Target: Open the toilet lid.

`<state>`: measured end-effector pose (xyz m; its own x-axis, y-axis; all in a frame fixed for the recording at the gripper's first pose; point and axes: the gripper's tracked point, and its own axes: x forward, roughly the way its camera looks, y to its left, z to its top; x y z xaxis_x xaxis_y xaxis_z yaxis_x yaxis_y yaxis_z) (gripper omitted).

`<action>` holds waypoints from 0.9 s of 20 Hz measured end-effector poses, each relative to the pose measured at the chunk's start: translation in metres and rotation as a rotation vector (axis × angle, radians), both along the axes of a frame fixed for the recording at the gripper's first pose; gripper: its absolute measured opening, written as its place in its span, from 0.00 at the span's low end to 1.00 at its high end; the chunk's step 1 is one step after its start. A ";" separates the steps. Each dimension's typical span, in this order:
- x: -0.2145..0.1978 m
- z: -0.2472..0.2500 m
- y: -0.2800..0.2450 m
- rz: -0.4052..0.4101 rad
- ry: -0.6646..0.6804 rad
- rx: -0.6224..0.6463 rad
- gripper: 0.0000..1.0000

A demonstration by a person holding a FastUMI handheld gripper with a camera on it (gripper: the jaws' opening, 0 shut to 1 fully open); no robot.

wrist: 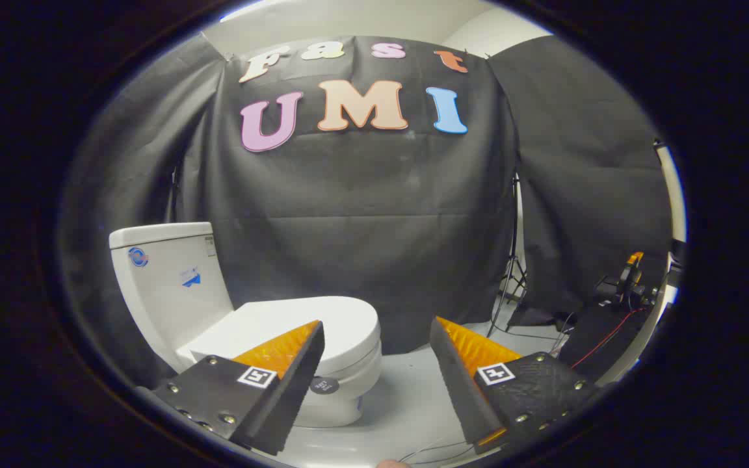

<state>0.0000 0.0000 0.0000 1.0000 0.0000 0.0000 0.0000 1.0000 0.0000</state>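
Note:
A white toilet stands ahead and to the left of my fingers, seen from its side. Its lid [322, 322] lies flat and closed on the bowl [342, 383], with the tank [166, 279] behind it to the left. My gripper [374, 335] is open with a wide gap and nothing between the fingers. The left fingertip [313, 341] overlaps the front part of the lid in the image, but I cannot tell whether it touches. The right finger [459, 357] is off to the right of the bowl over the pale floor.
Black cloth forms the wall behind the toilet. A thin tripod stand [511, 273] rises at the right by the cloth's edge. Dark equipment with an orange part [628, 279] and red wires sits at the far right. Pale floor [407, 390] lies between the fingers.

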 end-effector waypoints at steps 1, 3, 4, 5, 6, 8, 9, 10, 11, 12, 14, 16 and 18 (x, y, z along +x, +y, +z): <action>0.001 -0.002 0.003 0.005 0.005 0.002 0.96; 0.004 -0.001 0.007 0.008 0.008 0.006 0.96; 0.005 0.000 0.009 0.008 0.007 0.005 0.96; 0.006 -0.001 0.010 0.007 0.005 0.006 0.96; 0.008 -0.001 0.013 0.009 0.006 0.012 0.96; 0.014 -0.005 0.020 0.011 0.021 0.023 0.96; 0.018 -0.009 0.023 0.012 0.029 0.028 0.96; 0.020 -0.011 0.028 0.019 0.041 0.034 0.96; 0.022 -0.014 0.033 0.030 0.054 0.039 0.97; 0.023 -0.015 0.037 0.037 0.060 0.037 0.97; 0.025 -0.015 0.044 0.050 0.064 0.029 0.96; 0.028 -0.018 0.050 0.057 0.071 0.024 0.96; 0.033 -0.022 0.055 0.058 0.084 0.026 0.96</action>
